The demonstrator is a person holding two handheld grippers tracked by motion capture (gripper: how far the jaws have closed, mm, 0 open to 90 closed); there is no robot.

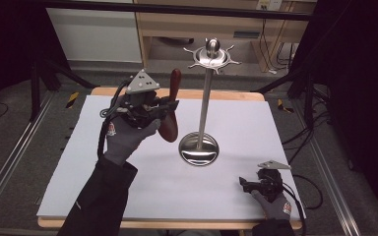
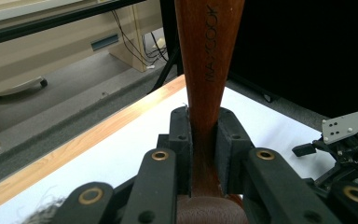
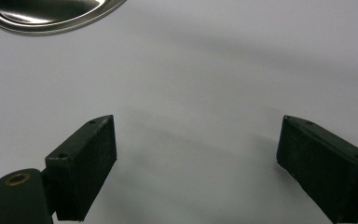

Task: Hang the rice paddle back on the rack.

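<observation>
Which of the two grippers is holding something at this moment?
The left gripper, raised above the table, is shut on the wooden utensil. The right gripper sits low near the white table's front edge, jaws wide apart with nothing between them.

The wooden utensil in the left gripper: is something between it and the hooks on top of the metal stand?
Nothing visible does. The left gripper holds the utensil upright, left of the stand, apart from its pole. The air up to the hooks looks open.
</observation>
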